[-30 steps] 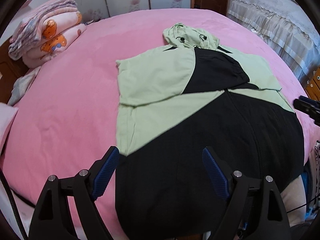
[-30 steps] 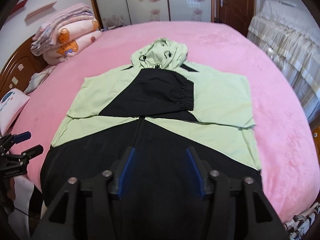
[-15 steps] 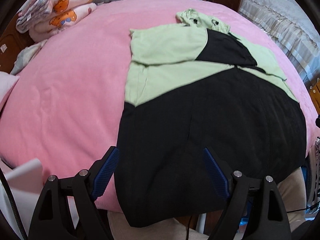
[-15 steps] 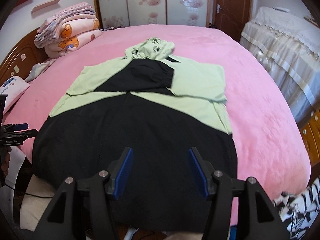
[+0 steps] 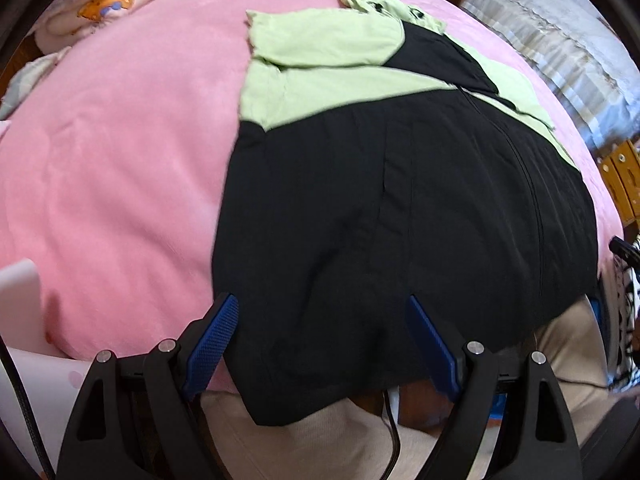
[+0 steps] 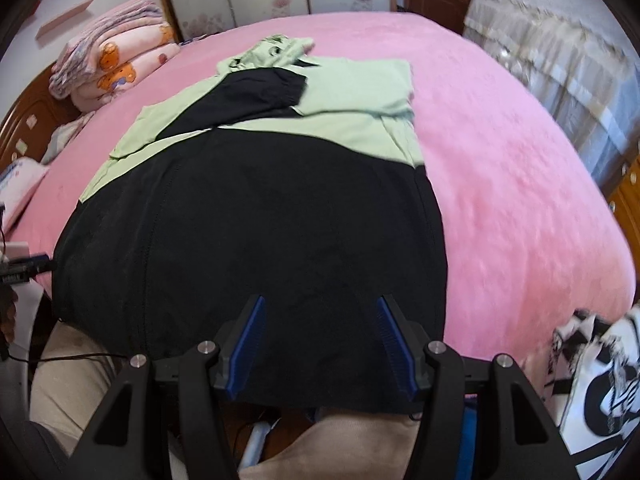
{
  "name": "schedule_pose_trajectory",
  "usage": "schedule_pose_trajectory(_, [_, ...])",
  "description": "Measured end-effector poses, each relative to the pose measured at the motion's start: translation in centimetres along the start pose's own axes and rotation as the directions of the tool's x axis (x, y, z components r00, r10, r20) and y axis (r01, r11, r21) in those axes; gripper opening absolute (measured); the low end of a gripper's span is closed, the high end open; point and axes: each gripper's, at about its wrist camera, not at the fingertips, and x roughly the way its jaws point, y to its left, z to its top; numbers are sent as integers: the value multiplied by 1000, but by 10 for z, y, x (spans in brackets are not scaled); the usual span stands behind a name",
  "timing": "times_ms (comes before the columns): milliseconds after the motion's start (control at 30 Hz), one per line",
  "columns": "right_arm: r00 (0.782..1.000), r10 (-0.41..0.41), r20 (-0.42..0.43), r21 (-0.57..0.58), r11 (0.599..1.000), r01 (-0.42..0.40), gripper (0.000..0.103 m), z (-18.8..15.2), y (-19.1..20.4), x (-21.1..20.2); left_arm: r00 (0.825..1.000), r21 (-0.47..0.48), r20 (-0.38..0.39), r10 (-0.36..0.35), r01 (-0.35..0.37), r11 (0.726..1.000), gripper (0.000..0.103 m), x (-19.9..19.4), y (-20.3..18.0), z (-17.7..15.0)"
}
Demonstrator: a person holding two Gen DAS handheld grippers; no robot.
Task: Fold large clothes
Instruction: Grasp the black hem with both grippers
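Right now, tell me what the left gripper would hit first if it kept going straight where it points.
Most likely the black lower part of the jacket near its hem: the left gripper stands open, aimed steeply down at it, nothing between. Exact depth is unclear.

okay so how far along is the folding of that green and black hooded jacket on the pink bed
Done: both sleeves are folded in across the chest of the jacket, which lies flat on the pink bed. In hand: nothing is gripped; the left gripper and right gripper are open over the black hem hanging off the bed's near edge. Left: grip the hem and fold the body up toward the hood.
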Motion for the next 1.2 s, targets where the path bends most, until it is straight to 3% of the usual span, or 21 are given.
schedule_pose_trajectory(200, [999,45,-17,99,994,-43,58,-13,-27,5,998,-40,-41,-39,37,999,84,17,14,-11])
schedule_pose_trajectory(667, [993,38,-110,217,976,-13,58,-43,-79,38,995,-56,-6,-95,95,994,84,18,33,-19])
schedule_pose_trajectory(833, [991,64,-117,222,974,-37,58,-38,-84,55,998,-85,33,-62,65,994,84,10,48,-20])
schedule_pose_trajectory(1000, [990,63,-126,193,980,-38,58,-38,-80,63,995,-106,5,-96,96,990,85,20,58,-22])
schedule_pose_trajectory(1067, [990,56,-129,170,985,-34,58,-38,-77,63,995,-93,-21,-102,100,991,91,28,58,-22])
schedule_pose_trajectory(1167, [990,53,-134,134,990,-35,45,-37,-70,62,996,-56,-36,-77,75,996,96,36,49,-19])
schedule_pose_trajectory(1200, [989,58,-136,121,992,-42,31,-35,-68,62,997,-43,-43,-64,62,997,96,38,46,-17])
